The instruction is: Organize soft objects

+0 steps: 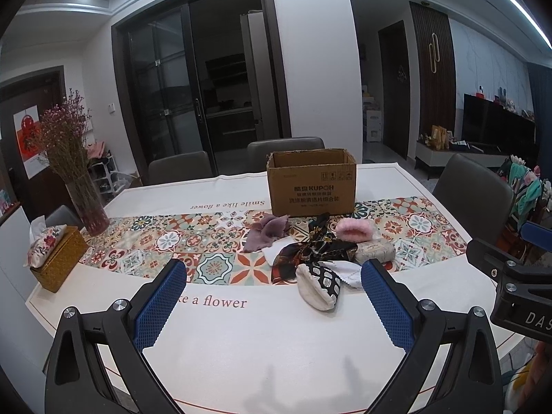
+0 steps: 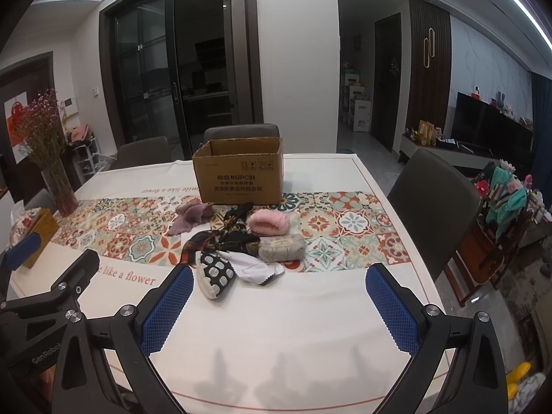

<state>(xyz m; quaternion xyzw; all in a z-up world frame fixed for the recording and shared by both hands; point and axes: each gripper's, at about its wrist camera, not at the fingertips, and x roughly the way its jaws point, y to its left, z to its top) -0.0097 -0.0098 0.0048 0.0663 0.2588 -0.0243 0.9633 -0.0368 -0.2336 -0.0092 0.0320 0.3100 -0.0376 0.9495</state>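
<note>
An open cardboard box (image 1: 311, 183) (image 2: 239, 176) stands on the table beyond a pile of soft things. The pile holds a mauve cloth (image 1: 267, 232) (image 2: 191, 219), a dark patterned scarf (image 1: 310, 250) (image 2: 224, 239), a pink fluffy item (image 1: 353, 229) (image 2: 269, 223), a grey pouch (image 1: 374, 252) (image 2: 283, 247), a black-and-white patterned pouch (image 1: 319, 284) (image 2: 215, 274) and a white cloth (image 1: 346, 272) (image 2: 257, 267). My left gripper (image 1: 272, 302) is open and empty, above the table short of the pile. My right gripper (image 2: 279, 307) is open and empty, near the pile's right front.
A vase of dried purple flowers (image 1: 74, 169) (image 2: 51, 158) and a wicker tissue box (image 1: 57, 257) stand at the table's left. Chairs stand behind the box (image 1: 286, 150) and at the right (image 2: 431, 207). The right gripper's body shows at the left wrist view's right edge (image 1: 510, 276).
</note>
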